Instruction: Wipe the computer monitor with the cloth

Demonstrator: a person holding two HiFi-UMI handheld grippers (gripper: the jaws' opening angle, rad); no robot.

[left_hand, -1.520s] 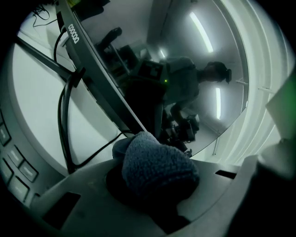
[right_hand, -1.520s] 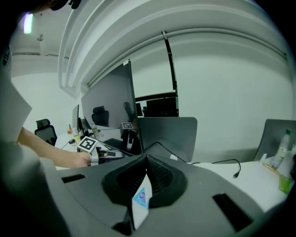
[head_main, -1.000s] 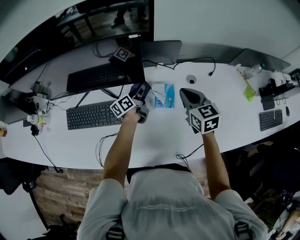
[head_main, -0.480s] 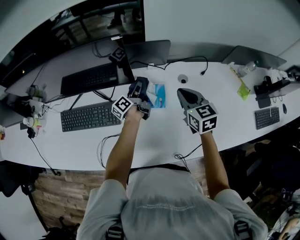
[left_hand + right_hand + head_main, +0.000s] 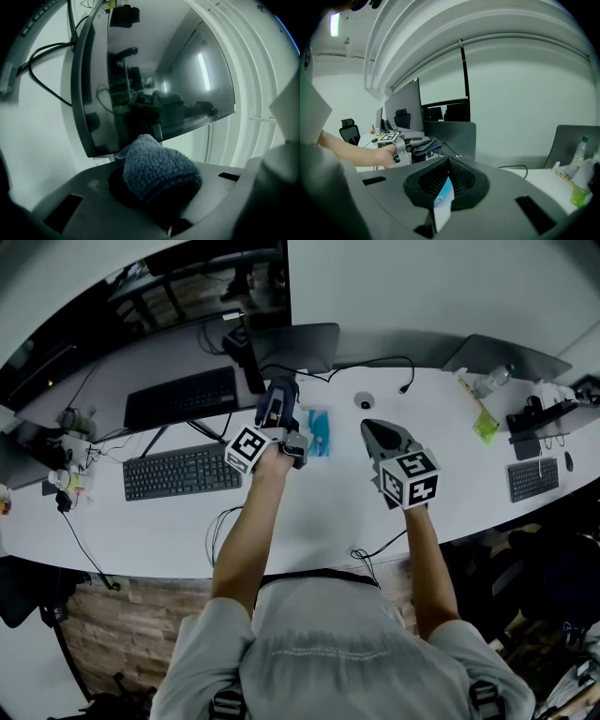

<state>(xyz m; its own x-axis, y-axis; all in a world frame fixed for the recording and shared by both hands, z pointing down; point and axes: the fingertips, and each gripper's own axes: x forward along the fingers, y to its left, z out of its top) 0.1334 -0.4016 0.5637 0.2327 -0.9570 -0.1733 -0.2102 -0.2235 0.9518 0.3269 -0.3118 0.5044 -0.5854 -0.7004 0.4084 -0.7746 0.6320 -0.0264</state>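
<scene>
My left hand-held gripper (image 5: 278,407) is shut tight on a fluffy blue-grey cloth (image 5: 159,169). A soft lump of it sticks out past the jaws, so the cloth, not the hard plastic, will meet the glass. The big dark glossy computer monitor (image 5: 150,79) stands at the far left of the long white counter (image 5: 328,507). The cloth is up by the screen's lower edge, near its right corner. I cannot tell if it is touching or just beside it. I think the wiping is only at its start, because almost the whole wide screen lies to the left of the cloth. The arm is stretched far out so the cloth can reach. My right hand-held gripper (image 5: 377,430) hangs over the counter to the right, well apart from the monitor, where it is out of the way. Its jaws are pressed together on a thin white and blue slip (image 5: 443,206), and I cannot tell what that slip is. A flat blue and white packet (image 5: 319,430) lies on the counter between the two grippers. A black keyboard (image 5: 183,472) lies nearer to me, in front of the screen. Next I should press the cloth on gently and slide it across. If I push too hard, the screen might wobble.
</scene>
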